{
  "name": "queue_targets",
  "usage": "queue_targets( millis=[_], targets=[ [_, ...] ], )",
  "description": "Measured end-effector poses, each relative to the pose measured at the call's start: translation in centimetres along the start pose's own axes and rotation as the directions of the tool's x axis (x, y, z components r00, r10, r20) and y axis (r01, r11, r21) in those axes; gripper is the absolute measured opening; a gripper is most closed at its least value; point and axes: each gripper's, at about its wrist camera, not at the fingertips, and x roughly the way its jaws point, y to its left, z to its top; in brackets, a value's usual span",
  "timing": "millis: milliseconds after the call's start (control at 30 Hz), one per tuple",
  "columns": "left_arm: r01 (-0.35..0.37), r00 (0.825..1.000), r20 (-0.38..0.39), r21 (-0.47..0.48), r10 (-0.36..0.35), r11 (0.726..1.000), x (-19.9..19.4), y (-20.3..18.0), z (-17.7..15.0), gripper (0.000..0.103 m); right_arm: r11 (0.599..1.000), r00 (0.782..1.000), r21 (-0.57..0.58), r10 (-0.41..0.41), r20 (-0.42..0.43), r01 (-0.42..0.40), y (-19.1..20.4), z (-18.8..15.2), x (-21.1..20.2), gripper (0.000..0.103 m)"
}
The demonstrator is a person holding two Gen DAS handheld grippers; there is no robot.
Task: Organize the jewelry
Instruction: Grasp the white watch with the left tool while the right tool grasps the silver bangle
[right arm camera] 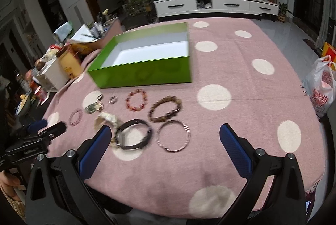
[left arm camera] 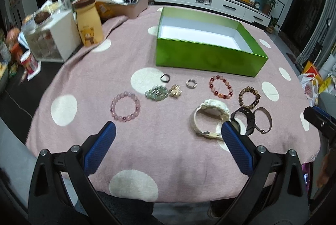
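An open green box (left arm camera: 210, 57) with a white inside stands on the pink dotted cloth; it also shows in the right wrist view (right arm camera: 145, 75). In front of it lie a pink bead bracelet (left arm camera: 125, 106), a green cluster (left arm camera: 157, 93), a gold piece (left arm camera: 175, 91), two rings (left arm camera: 165, 78), a red bead bracelet (left arm camera: 221, 87), a brown bead bracelet (left arm camera: 249, 98), a white watch (left arm camera: 210, 120), a black band (left arm camera: 244, 122) and a metal bangle (right arm camera: 173, 135). My left gripper (left arm camera: 168, 132) is open and empty above the near cloth. My right gripper (right arm camera: 166, 136) is open and empty over the bangle.
At the table's left stand a yellow bear jar (left arm camera: 89, 22), a white organiser (left arm camera: 52, 40) and a pink bin of papers (left arm camera: 132, 4). A TV cabinet (left arm camera: 212, 1) stands behind. A plastic bag (right arm camera: 322, 88) is off the right edge.
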Motion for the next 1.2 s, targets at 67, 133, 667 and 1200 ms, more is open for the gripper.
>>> queue_targets(
  millis=[67, 133, 667, 1200],
  targets=[
    [0.014, 1.000, -0.006, -0.007, -0.014, 1.000, 0.4, 0.5, -0.3, 0.101, 1.000, 1.000, 0.021, -0.005, -0.019, 0.006, -0.9, -0.3, 0.6, 0.102],
    [0.027, 1.000, -0.015, -0.002, -0.027, 1.000, 1.0, 0.7, -0.9, 0.101, 0.999, 0.999, 0.033, -0.007, -0.045, 0.009, -1.6, -0.8, 1.4, 0.102],
    [0.089, 0.993, -0.083, 0.058, -0.084, 0.994, 6.1, -2.5, -0.3, 0.083, 0.996, 0.989, -0.034, -0.091, -0.114, 0.088, -1.9, -2.4, 6.9, 0.070],
    [0.066, 0.985, -0.165, 0.107, -0.047, 0.992, 9.8, -4.0, 1.1, 0.030, 0.967, 0.977, -0.184, -0.194, -0.090, 0.175, -0.2, -2.7, 9.5, 0.011]
  ],
)
